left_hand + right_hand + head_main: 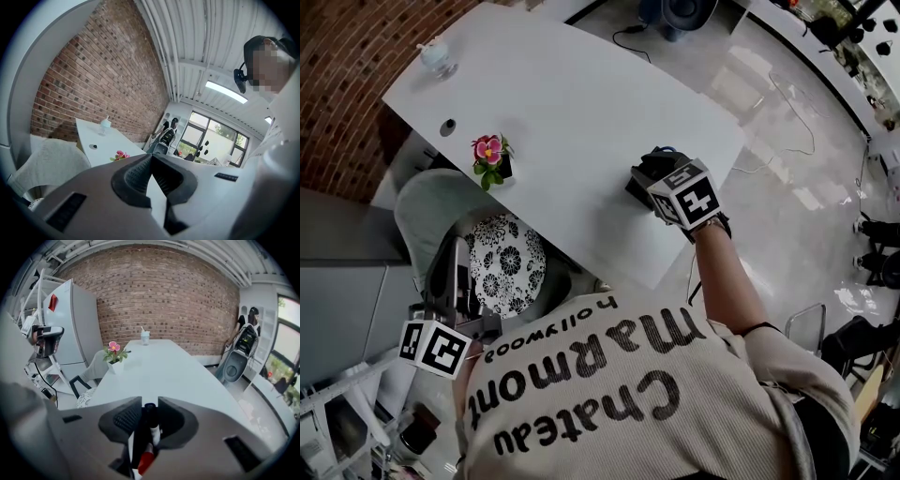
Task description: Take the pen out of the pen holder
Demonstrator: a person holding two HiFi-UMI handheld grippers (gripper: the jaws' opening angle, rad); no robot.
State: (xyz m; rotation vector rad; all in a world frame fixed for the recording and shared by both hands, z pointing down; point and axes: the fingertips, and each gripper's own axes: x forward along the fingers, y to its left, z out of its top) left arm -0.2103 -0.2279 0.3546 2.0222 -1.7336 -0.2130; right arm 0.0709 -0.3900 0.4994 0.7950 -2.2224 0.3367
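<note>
In the right gripper view a pen (150,420) with a black top, white body and red lower part stands between the jaws of my right gripper (149,404). The jaws flank it closely, with thin dark gaps showing at its sides. From the head view this gripper (654,184) hangs tilted down over a black pen holder (639,176) at the near edge of the white table (581,103), and its marker cube hides the pen. My left gripper (453,258) is low at the left by a chair, its jaws (151,155) shut with nothing in them.
A small pot with a pink flower (490,157) stands at the table's left edge. A pale cup (436,56) and a small dark object (448,125) sit at the far corner. A chair with a patterned cushion (506,262) is tucked under the table's left side.
</note>
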